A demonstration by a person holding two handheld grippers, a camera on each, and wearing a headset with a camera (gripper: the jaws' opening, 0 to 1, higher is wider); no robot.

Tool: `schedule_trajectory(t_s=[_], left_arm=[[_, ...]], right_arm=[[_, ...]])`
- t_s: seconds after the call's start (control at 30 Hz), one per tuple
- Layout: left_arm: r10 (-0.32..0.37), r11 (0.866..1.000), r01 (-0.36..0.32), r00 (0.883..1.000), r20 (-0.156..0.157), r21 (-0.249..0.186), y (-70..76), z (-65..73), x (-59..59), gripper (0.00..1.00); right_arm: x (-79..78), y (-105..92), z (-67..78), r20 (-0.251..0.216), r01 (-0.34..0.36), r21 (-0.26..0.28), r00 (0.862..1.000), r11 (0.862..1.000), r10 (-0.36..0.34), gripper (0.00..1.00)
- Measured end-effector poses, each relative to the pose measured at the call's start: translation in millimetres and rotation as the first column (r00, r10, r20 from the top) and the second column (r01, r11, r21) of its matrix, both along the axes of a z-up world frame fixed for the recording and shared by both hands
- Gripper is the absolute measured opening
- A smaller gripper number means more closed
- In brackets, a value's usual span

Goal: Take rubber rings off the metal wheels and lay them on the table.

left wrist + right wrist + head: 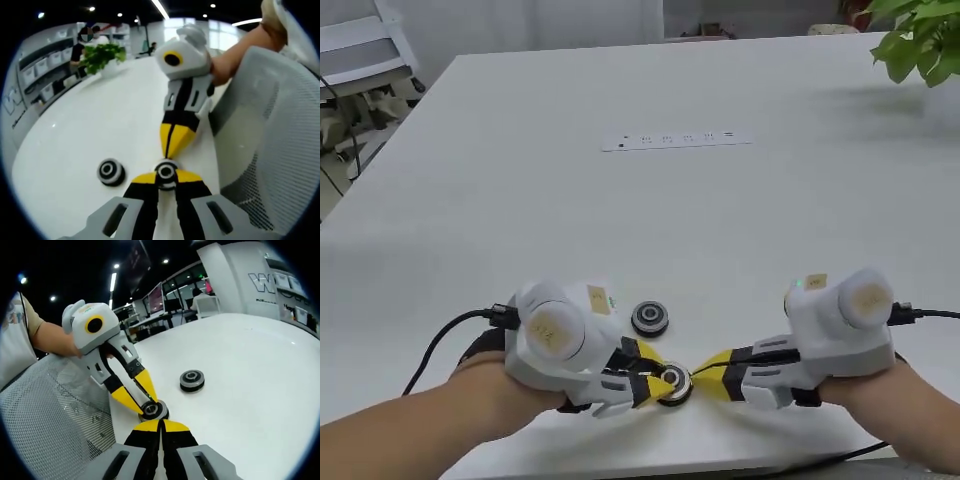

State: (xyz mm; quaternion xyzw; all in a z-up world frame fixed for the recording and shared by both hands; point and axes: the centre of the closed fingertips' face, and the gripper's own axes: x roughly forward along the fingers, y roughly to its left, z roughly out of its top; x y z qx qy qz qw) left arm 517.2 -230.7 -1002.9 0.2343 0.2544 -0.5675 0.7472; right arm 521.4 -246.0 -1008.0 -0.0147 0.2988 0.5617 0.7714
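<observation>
While left gripper pinches wheel | right gripper jaws pressed together, tips touching its rim.

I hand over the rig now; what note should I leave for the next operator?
Left hand-held gripper: shut on one metal wheel near the front edge of the table.
Right hand-held gripper: shut, tips at that wheel's rim; whether they pinch its rubber ring I cannot tell.
Second wheel: free on the table just beyond, ring on.
Done: no ring laid down yet.
Left to do: strip both rings, lay them on the table.
</observation>
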Motion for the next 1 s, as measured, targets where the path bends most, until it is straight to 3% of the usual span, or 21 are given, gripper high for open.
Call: schedule_trajectory(t_s=[1.0], left_arm=[[0.018,1.0,-0.018,1.0,-0.005,-0.002,-1.2,0.3,0.5,0.12]], right_arm=[[-3.8,9.0,6.4,-0.005,-0.017,0.025,1.0,1.0,0.017,0.0]])
